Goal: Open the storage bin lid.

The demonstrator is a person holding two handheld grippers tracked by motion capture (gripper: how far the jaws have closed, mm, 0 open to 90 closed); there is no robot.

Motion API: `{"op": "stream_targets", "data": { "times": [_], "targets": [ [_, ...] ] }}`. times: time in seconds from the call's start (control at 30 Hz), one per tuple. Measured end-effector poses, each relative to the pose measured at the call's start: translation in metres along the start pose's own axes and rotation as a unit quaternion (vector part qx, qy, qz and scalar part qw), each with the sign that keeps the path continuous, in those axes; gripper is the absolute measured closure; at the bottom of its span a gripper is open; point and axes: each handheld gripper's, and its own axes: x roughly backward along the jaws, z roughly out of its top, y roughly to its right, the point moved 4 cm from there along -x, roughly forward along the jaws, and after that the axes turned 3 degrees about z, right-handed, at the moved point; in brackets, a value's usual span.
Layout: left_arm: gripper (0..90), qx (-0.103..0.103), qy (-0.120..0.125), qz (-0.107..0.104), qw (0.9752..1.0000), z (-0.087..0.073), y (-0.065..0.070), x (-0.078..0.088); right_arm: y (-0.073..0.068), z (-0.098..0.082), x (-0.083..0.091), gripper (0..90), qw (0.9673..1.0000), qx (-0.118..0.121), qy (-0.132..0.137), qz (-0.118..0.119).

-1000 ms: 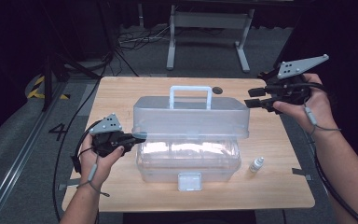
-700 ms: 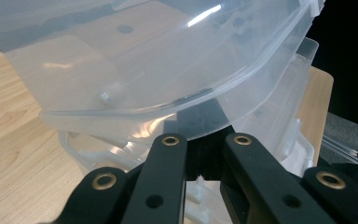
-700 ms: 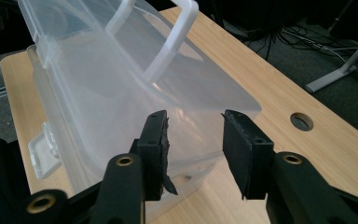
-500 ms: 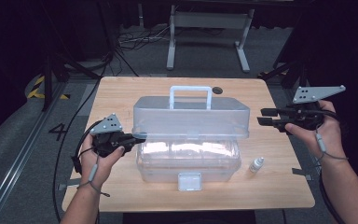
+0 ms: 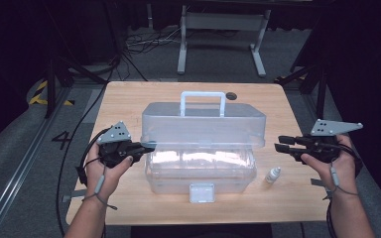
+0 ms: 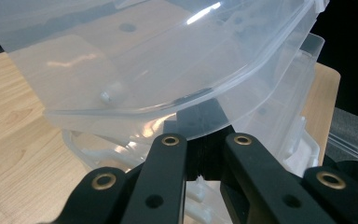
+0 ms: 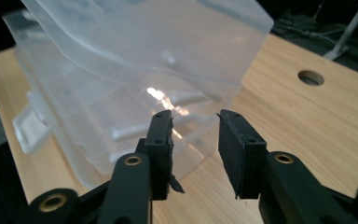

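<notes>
A clear plastic storage box stands in the middle of the wooden table. Its lid, with a white handle, is raised above the base. My left gripper is shut on the lid's left edge; in the left gripper view the lid runs down between the closed jaws of the left gripper. My right gripper hovers open off the box's right end, and its jaws have just been closing with nothing between them. The right gripper view has the right gripper pointing at the box's end.
A small white bottle stands on the table between the box and my right hand. A round hole sits near the table's far edge. A white latch hangs at the box's front. Cables and a metal stand lie on the floor beyond.
My right hand has come down and toward me, from beside the lid's top to table level at the box's right end, and its jaws have narrowed. The left gripper and lid have stayed put.
</notes>
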Motion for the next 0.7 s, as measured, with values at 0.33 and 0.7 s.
{"op": "stream_targets", "data": {
  "times": [0.33,0.7],
  "targets": [
    [88.9,0.000,-0.002,0.006,1.0000,0.000,0.001,0.000,0.003,-0.021,-0.007,64.9,0.9991,-0.029,-0.024,-0.020],
    [89.6,0.003,0.007,0.013,0.9999,0.004,-0.002,0.000,-0.019,-0.029,-0.005,68.2,0.9997,-0.013,-0.021,0.008]
  ]
}}
